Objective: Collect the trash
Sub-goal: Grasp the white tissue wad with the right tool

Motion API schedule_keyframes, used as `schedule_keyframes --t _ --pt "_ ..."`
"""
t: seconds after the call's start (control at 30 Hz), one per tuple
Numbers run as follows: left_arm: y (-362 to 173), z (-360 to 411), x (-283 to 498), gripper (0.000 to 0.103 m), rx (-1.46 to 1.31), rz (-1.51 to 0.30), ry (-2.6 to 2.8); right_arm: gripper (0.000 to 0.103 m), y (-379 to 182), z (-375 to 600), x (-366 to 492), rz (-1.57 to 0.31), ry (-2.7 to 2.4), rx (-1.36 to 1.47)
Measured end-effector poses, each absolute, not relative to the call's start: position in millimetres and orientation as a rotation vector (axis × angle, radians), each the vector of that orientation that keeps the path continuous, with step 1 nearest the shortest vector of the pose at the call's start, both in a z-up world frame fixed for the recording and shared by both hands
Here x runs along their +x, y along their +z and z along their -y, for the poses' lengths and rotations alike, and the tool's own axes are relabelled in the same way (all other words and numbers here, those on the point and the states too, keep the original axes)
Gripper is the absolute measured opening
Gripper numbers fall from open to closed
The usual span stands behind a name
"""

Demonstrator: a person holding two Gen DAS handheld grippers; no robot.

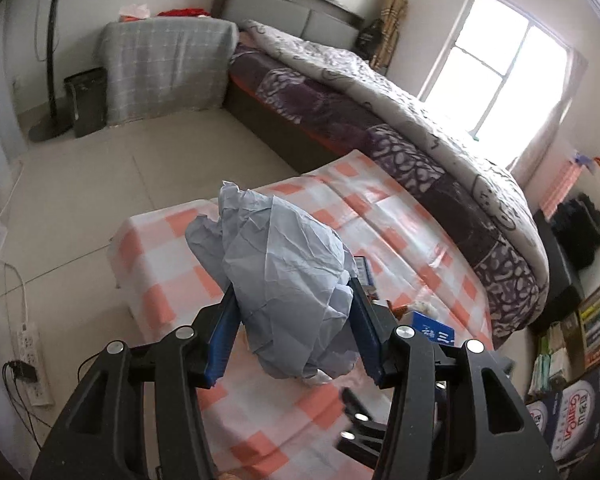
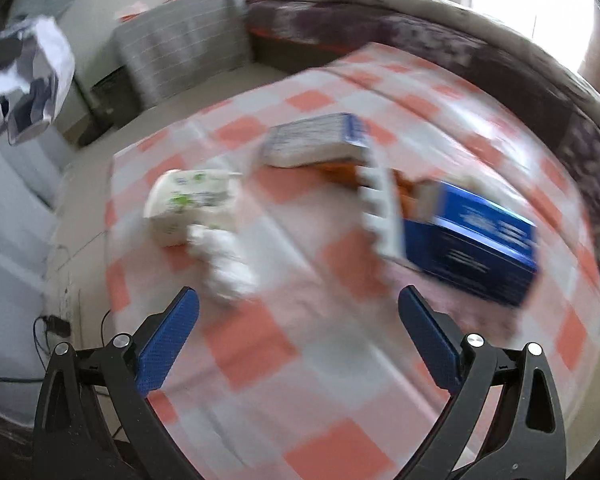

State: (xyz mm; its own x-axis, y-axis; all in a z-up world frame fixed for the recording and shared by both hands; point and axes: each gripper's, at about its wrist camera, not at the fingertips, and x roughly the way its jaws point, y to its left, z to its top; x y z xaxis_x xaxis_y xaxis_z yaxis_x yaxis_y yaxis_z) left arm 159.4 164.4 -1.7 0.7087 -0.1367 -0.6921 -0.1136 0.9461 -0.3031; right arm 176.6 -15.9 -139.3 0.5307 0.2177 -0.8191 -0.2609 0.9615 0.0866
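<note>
My left gripper [image 1: 292,300] is shut on a big crumpled ball of pale blue-grey paper [image 1: 280,272] and holds it above the table with the orange and white checked cloth [image 1: 160,272]. The same paper shows blurred at the upper left of the right wrist view [image 2: 32,76]. My right gripper [image 2: 298,300] is open and empty above the table. Ahead of it lie a crumpled white tissue [image 2: 224,260], a white wet-wipe pack [image 2: 192,208], a flat tissue pack [image 2: 316,140], a white comb-like piece [image 2: 380,212] and a blue box [image 2: 476,240].
A dark waste bin [image 1: 86,100] stands on the tiled floor beside a grey-draped cabinet [image 1: 164,68]. A bed with a purple quilt [image 1: 380,108] runs behind the table. A power strip with cables [image 1: 30,360] lies on the floor at left. Boxes and books [image 1: 572,380] stand at right.
</note>
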Motion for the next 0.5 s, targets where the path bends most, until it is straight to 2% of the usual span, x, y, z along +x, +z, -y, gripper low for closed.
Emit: schedule_keyframes --t 0.17,0.3,0.37,0.4,0.5 --pt "2 -184 153 0.052 -0.340 -0.764 0.014 0.086 -154 -22 188 -0.979 0.348 -0.073" --pt "-2 -197 150 0.052 -0.341 -0.772 0.030 0.065 -167 -34 195 -1.013 0.355 -0.090" --pt "-4 -199 150 0.052 -0.339 -0.776 0.034 0.046 -173 -40 197 -1.034 0.354 -0.099" --pt "-4 -200 149 0.052 -0.338 -0.776 0.035 0.032 -174 -39 197 -1.043 0.352 -0.101" --pt "-4 -201 147 0.052 -0.329 -0.774 0.038 0.031 -170 -36 195 -1.025 0.349 -0.075"
